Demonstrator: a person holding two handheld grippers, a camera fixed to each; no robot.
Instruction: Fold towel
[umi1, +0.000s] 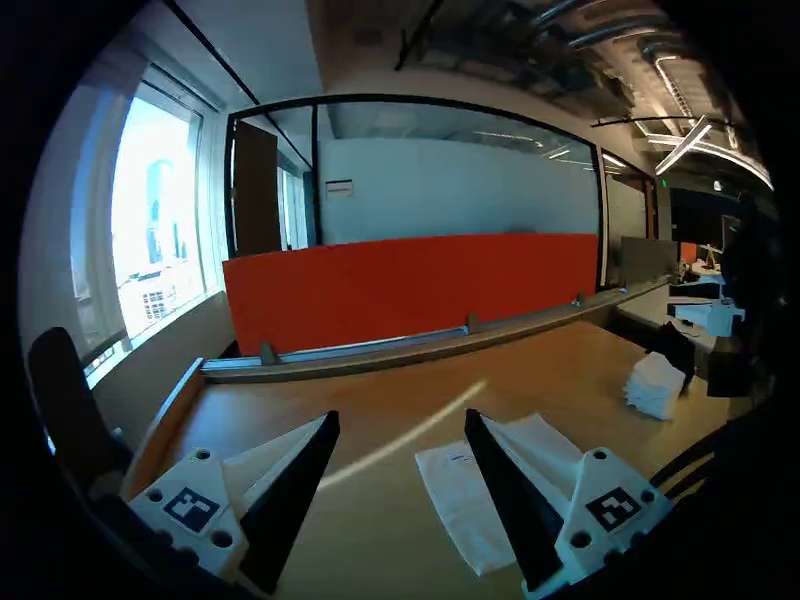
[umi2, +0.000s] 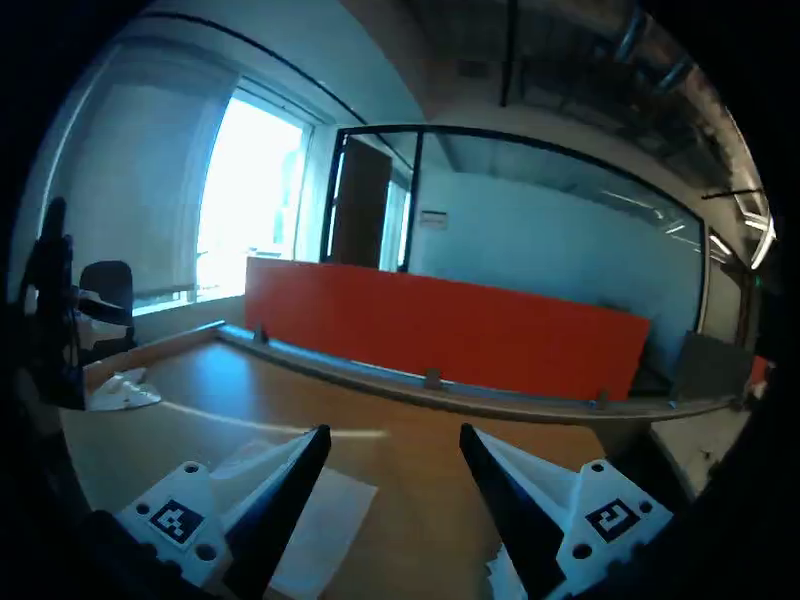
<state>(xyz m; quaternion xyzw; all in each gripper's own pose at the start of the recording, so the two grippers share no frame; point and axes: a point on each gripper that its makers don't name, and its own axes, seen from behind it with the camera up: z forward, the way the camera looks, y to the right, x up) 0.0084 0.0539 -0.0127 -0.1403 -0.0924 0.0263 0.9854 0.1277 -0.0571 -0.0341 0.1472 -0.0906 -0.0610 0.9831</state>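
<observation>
1. Right now, the left gripper (umi1: 400, 415) is hovering over the wooden surface (umi1: 400, 390). Its fingers (umi1: 290, 490) are standing wide apart and gripping nothing.
2. The towel (umi1: 455, 490) is lying flat on the surface in the left gripper view. It is white and is partly hidden behind the finger on the right of that view.
3. A stack (umi1: 655, 385) of folded white cloths is sitting farther off, near the right end of the surface and well apart from the towel.
4. The right gripper (umi2: 393, 430) is also hanging over the surface (umi2: 420, 470), with its fingers (umi2: 505, 510) spread wide and empty.
5. In the right gripper view, the towel (umi2: 325, 520) is lying low on the surface. It is partly under the finger on the left of that view, and one edge is reaching into the gap between the fingers.
6. An orange panel (umi1: 410, 290) is running along the far edge of the surface, and a window (umi1: 150, 230) is glowing brightly beyond it.
7. A dark chair (umi1: 65, 400) is standing by the window.
8. A small white object (umi2: 120, 390) is resting at the far left of the right gripper view, and I cannot tell what it is.
</observation>
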